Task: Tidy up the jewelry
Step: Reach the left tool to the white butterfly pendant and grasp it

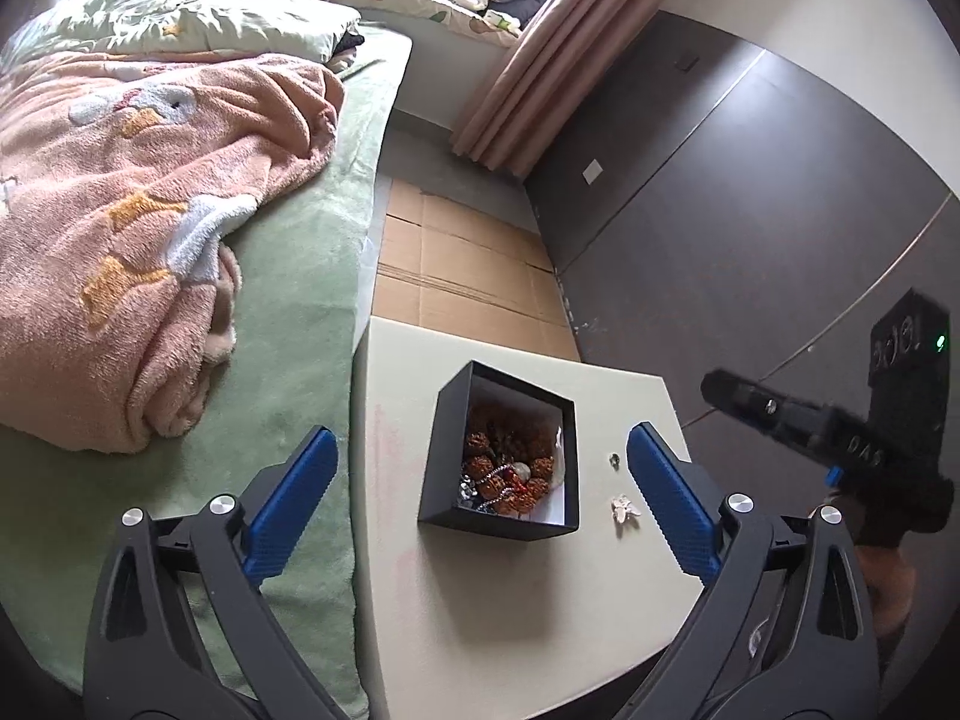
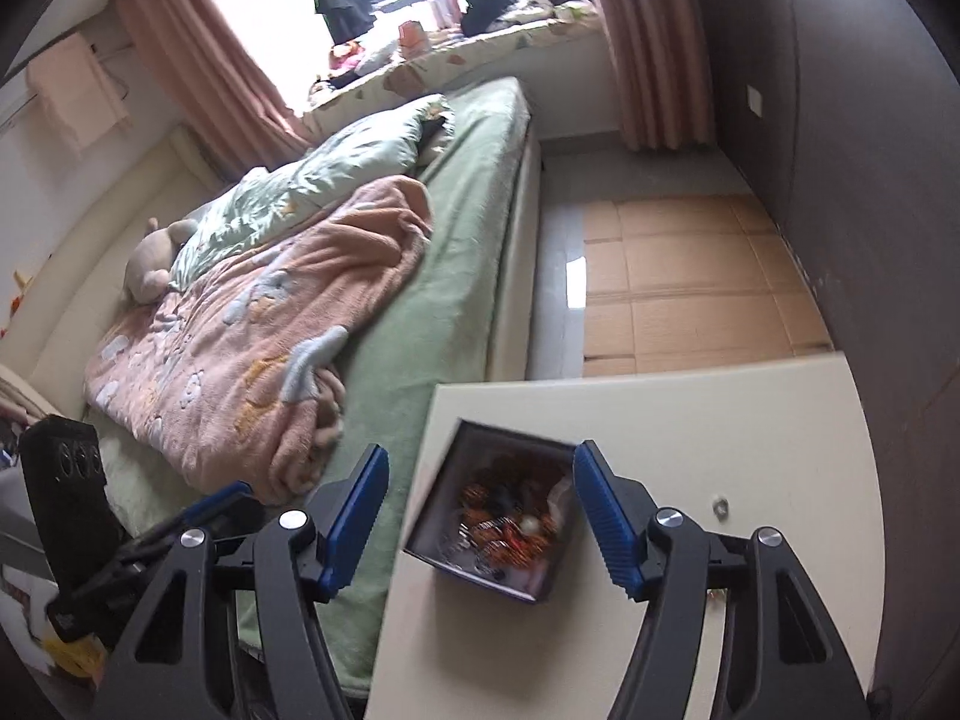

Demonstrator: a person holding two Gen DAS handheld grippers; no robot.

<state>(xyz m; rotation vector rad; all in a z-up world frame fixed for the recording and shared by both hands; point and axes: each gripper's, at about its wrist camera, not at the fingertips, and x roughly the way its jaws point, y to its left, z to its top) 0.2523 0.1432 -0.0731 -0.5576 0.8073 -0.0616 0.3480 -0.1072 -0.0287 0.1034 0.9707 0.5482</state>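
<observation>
A black open box (image 1: pixel 501 456) stands on a cream table (image 1: pixel 468 612) and holds brown bead bracelets and silvery jewelry (image 1: pixel 507 477). A small silver ring (image 1: pixel 613 459) and a white flower-shaped piece (image 1: pixel 624 508) lie on the table right of the box. My left gripper (image 1: pixel 480 480) is open and empty, above the box, its blue fingers either side of it. In the right wrist view my right gripper (image 2: pixel 477 495) is open and empty over the same box (image 2: pixel 495 522); the ring (image 2: pixel 720 505) lies to its right. The right gripper also shows at the right edge of the left wrist view (image 1: pixel 840 420).
A bed (image 1: pixel 300 312) with a green sheet and a pink blanket (image 1: pixel 138 228) touches the table's left side. Flattened cardboard (image 1: pixel 468 276) lies on the floor beyond the table. A dark wall panel (image 1: pixel 750 228) runs along the right. Curtains (image 1: pixel 540 78) hang at the back.
</observation>
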